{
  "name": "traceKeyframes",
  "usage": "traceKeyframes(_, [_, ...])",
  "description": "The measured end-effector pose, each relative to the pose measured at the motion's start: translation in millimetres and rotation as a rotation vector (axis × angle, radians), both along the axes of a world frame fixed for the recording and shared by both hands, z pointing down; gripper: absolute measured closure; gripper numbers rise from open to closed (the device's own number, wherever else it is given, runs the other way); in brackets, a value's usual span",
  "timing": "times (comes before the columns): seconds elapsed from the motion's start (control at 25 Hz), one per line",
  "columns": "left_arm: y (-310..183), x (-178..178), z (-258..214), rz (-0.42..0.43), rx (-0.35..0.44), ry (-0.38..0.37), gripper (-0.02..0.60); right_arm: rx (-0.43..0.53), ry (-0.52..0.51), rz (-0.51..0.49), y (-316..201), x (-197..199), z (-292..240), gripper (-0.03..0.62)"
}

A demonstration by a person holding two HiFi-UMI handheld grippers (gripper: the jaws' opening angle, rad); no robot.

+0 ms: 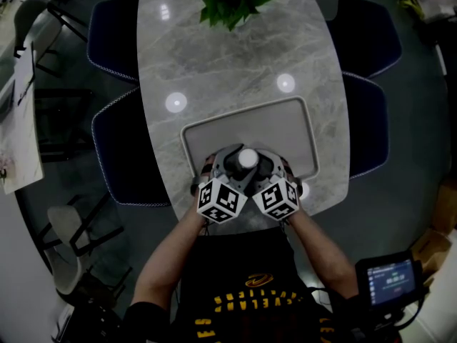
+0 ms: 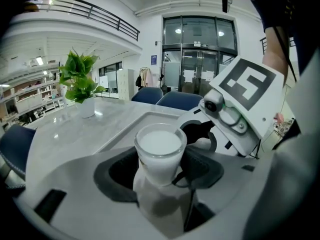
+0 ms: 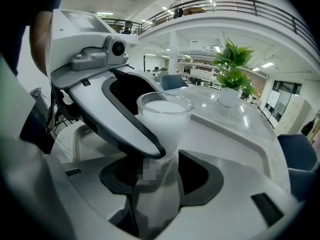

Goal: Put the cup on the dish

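Tabletop of grey marble (image 1: 235, 63); at six o'clock my left claw (image 2: 160, 168) and right claw (image 3: 159, 176) both clamp a frosted white cup (image 1: 246, 158).

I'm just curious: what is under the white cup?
The cup is above the grey tray. The left gripper and right gripper, shut on it, hide its base, so contact cannot be seen.

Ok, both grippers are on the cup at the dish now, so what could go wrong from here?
1. The left gripper and right gripper both clamp the small frosted white glass cup; if one releases first, the cup could tilt or topple.
2. The cup is close to the near edge of the grey rectangular dish, so it might catch the raised rim and tip.
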State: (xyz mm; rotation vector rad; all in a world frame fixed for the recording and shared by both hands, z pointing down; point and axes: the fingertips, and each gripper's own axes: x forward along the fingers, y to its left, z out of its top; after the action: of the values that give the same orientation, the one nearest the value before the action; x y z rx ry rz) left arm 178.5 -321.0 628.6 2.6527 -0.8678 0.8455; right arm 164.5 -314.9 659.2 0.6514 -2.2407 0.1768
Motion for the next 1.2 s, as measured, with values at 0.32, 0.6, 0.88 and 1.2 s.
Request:
traceKeyframes(0.32, [-4, -1, 3, -0.02, -0.022, 0.02, 0.321, -0.049, -0.016, -0.006, -1, 1, 2, 0.378])
traceKeyframes(0.6, [-9, -8, 7, -0.006, 0.011, -0.036, 0.321, -0.077, -0.025, -0.017, 1, 0, 1, 0.378])
traceKeyframes(0.88, [-10, -9, 7, 0.0, 0.016, -0.04, 0.321, -0.082, -0.049, -0.022, 5, -2, 0, 0.378])
traceKeyframes(1.2, [-7, -13, 7, -0.028, -0.01, -0.005, 0.301, -0.113, -0.071, 0.012, 12, -2, -2, 0.378])
